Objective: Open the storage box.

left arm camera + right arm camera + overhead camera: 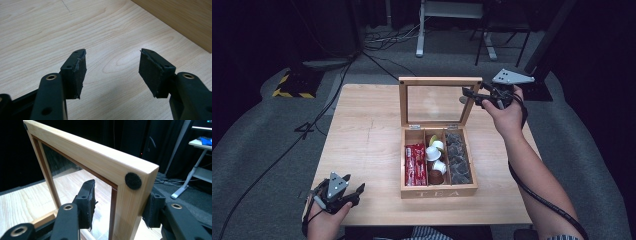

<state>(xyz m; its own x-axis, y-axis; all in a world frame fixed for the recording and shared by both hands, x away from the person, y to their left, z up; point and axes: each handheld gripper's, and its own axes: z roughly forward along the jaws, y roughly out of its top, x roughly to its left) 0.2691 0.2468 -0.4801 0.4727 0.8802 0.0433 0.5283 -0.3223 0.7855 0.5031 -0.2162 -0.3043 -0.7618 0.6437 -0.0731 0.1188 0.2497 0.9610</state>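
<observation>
Right gripper view has the right gripper straddling the lid corner, jaws loosening; next, withdraw clear, while the left gripper idles spread.

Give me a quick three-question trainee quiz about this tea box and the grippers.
1. True or false: the lid of the tea box is closed.
2. How many compartments does the tea box have? A two, B three, C four.
3. What lies between the jaws of the left gripper?
Key: 1 false, the lid stands open. 2 B. 3 nothing; the jaws are apart over the bare table.
</observation>
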